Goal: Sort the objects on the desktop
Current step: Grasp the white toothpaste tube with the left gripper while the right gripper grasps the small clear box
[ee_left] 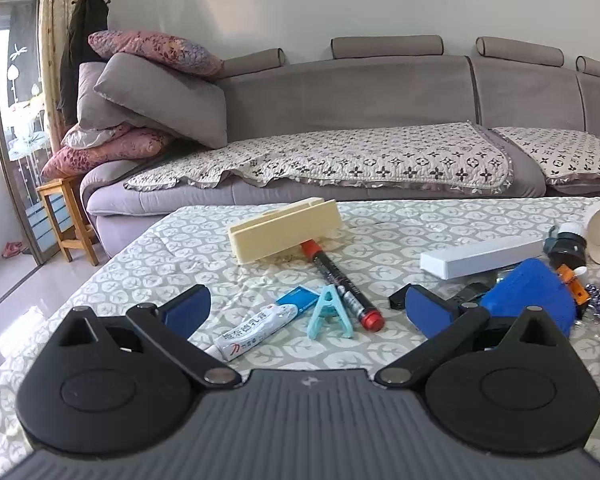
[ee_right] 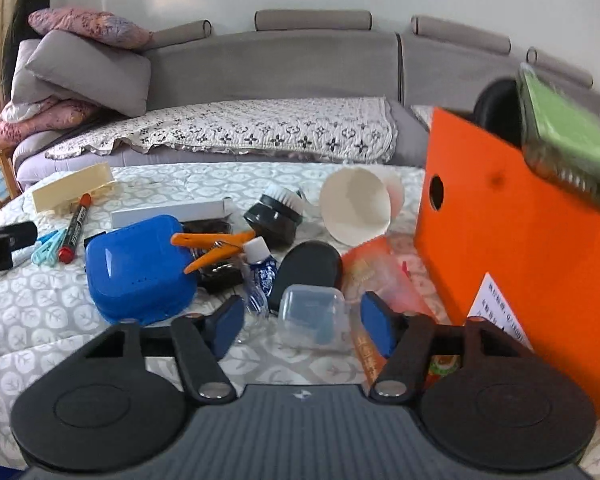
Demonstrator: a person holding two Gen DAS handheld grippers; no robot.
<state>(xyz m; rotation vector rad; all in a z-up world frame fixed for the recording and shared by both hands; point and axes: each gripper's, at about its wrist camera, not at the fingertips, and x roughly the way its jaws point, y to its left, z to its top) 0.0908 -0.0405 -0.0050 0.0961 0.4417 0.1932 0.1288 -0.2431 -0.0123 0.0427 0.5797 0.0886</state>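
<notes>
Clear plastic box (ee_right: 312,314) sits between the half-open right gripper (ee_right: 302,326) pads, ungripped; left gripper (ee_left: 306,306) wide, empty.

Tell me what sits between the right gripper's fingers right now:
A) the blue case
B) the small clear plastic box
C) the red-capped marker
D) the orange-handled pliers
B: in the right wrist view the small clear plastic box lies between the fingers of the right gripper, with gaps on both sides, so it is not yet clamped; the blue case lies off to the left.
</notes>
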